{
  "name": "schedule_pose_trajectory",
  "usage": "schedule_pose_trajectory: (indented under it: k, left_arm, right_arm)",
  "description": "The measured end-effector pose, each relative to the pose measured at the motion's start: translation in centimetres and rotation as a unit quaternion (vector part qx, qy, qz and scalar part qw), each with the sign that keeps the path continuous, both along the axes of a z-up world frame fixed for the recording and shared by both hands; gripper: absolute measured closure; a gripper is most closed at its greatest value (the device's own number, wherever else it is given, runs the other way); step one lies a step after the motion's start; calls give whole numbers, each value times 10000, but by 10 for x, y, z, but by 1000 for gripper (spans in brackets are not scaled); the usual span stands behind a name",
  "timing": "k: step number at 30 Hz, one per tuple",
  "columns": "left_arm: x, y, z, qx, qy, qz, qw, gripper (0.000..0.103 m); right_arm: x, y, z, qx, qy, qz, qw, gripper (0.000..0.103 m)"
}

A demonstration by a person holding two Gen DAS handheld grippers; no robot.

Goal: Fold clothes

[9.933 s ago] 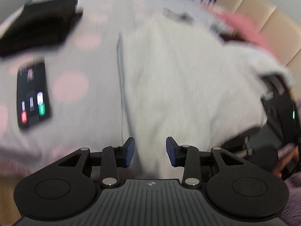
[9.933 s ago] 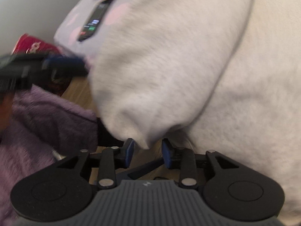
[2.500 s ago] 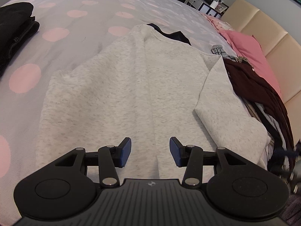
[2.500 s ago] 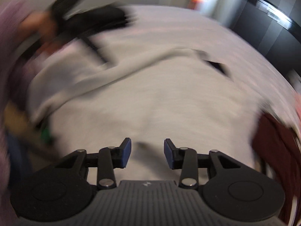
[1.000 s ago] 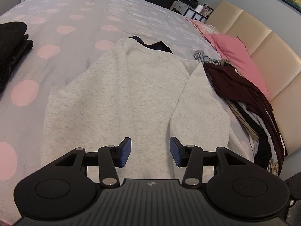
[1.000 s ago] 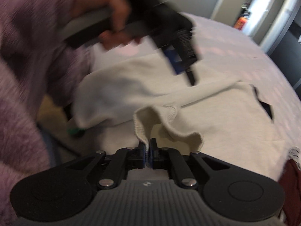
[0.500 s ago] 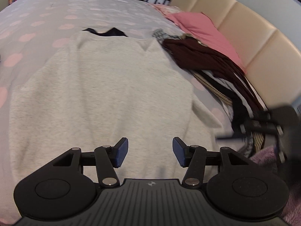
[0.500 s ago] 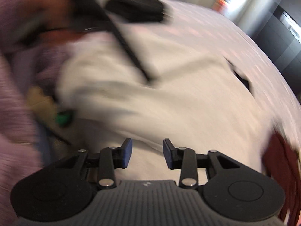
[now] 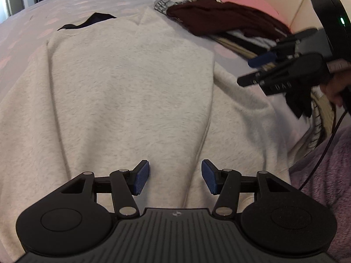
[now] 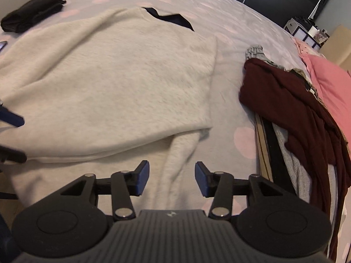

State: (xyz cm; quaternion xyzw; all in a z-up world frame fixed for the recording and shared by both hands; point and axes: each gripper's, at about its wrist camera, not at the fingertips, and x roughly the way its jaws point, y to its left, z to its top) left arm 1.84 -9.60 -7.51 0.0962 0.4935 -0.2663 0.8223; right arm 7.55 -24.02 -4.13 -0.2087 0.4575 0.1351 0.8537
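A light grey sweatshirt point(image 9: 131, 83) lies flat on the bed, its side sleeve folded in over the body. In the right wrist view the sweatshirt point(image 10: 109, 83) fills the left half, with a loose part trailing toward the camera. My left gripper point(image 9: 175, 179) is open just above the sweatshirt's near hem, nothing between its pads. My right gripper point(image 10: 172, 180) hovers over the trailing fabric; its jaws are opening and no cloth is pinched. The right gripper point(image 9: 263, 65) also shows at the right of the left wrist view, held by a hand.
A heap of dark red and striped clothes point(image 10: 296, 109) lies right of the sweatshirt, beside a pink pillow point(image 10: 331, 83). A black folded garment point(image 10: 33, 17) sits at the far left. The bedspread point(image 10: 219, 11) is lilac with pink dots. A purple fleece sleeve point(image 9: 324, 175) is at right.
My right gripper let go of the sweatshirt cuff it pinched and opened. Both grippers swung to the right along the bed; the sleeve now lies folded on the body.
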Motion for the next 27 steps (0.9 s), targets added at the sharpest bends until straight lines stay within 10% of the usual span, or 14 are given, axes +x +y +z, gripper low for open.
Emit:
schedule_pose_trajectory:
  k: [6,13,27]
  left_arm:
    - [14,-3,-22,199,96,88,9997,56]
    - [30,13,-23,-151,170,168,9996,97]
    - [84,102,35,-1749,-408,1648,9698,98]
  right_arm:
    - [17,-22,-14,174,-41,-251,9995,52]
    - [33,-28,-18,413,-77,-569,9975,50]
    - [59,-17,-10,347,-293,-613,9971,47]
